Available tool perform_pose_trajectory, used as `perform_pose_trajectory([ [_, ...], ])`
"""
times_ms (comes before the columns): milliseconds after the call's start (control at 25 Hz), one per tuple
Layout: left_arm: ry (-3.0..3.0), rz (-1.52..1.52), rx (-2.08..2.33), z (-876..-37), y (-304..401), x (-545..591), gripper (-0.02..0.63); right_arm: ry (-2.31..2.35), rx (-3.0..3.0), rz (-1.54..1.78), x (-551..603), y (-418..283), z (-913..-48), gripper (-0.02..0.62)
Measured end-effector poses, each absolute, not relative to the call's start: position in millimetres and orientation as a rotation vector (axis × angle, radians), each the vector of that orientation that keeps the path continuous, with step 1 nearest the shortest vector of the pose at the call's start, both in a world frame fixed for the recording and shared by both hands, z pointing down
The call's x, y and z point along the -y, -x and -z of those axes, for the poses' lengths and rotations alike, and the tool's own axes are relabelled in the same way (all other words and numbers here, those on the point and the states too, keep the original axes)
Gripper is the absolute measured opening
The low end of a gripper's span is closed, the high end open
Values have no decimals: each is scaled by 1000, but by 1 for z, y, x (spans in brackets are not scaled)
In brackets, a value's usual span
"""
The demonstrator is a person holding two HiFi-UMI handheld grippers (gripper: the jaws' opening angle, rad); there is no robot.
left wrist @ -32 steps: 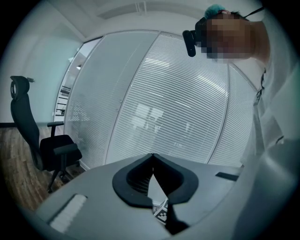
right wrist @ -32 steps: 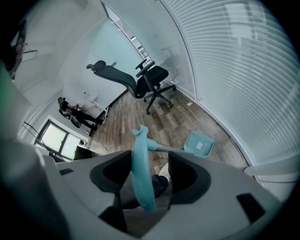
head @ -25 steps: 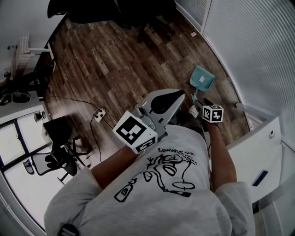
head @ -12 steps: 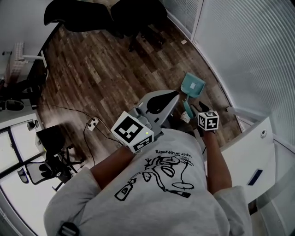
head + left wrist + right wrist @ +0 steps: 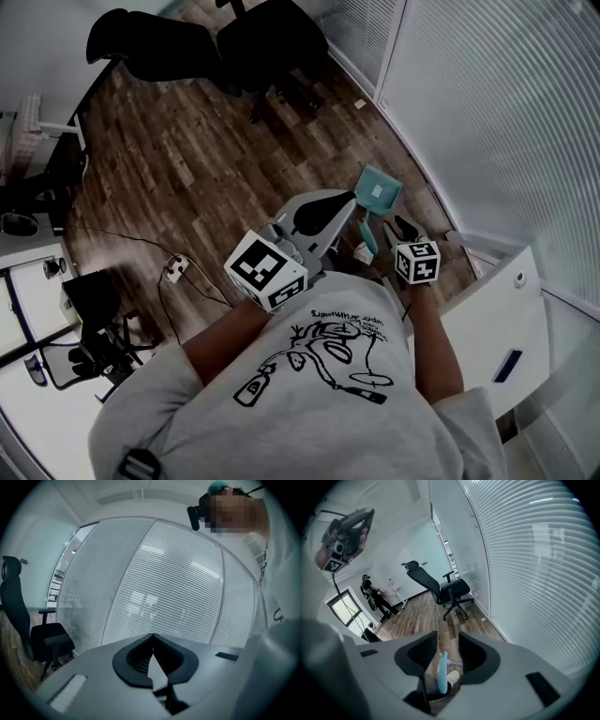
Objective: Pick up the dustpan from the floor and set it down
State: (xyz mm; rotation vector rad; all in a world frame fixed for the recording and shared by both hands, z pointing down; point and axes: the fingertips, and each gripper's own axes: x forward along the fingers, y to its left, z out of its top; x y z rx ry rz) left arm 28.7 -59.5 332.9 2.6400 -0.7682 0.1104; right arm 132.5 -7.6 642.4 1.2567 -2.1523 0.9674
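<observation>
A teal dustpan (image 5: 378,192) lies on the wood floor by the blind-covered glass wall, its handle (image 5: 364,232) pointing back toward me. My right gripper (image 5: 401,228) hangs above it, just right of the handle. In the right gripper view the handle (image 5: 442,672) shows through the gap of the right gripper (image 5: 447,637). Its jaws are closing and the pads do not touch the handle. The pan is hidden in that view. My left gripper (image 5: 352,195) is held level in front of my chest, and its tips (image 5: 152,635) meet with nothing between them.
Two black office chairs (image 5: 234,42) stand farther along the glass wall (image 5: 487,122). A white cabinet (image 5: 506,319) is close on my right. A power strip with its cable (image 5: 173,270) lies on the floor to the left. My shoe (image 5: 362,251) is beside the handle's end.
The head view has risen away from the floor, and the chairs have come into view. The right gripper has lifted while the dustpan stays on the floor.
</observation>
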Motion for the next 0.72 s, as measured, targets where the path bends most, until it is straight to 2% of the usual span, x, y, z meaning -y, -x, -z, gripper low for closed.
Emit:
perform_pose_trajectory([
  [160, -2651, -96, 764, -325, -29, 65, 2, -1299, 2199, -930, 19, -136, -607, 137],
  [720, -2678, -88, 768, -319, -36, 81, 2, -1513, 2305, -661, 53, -166, -464, 72],
])
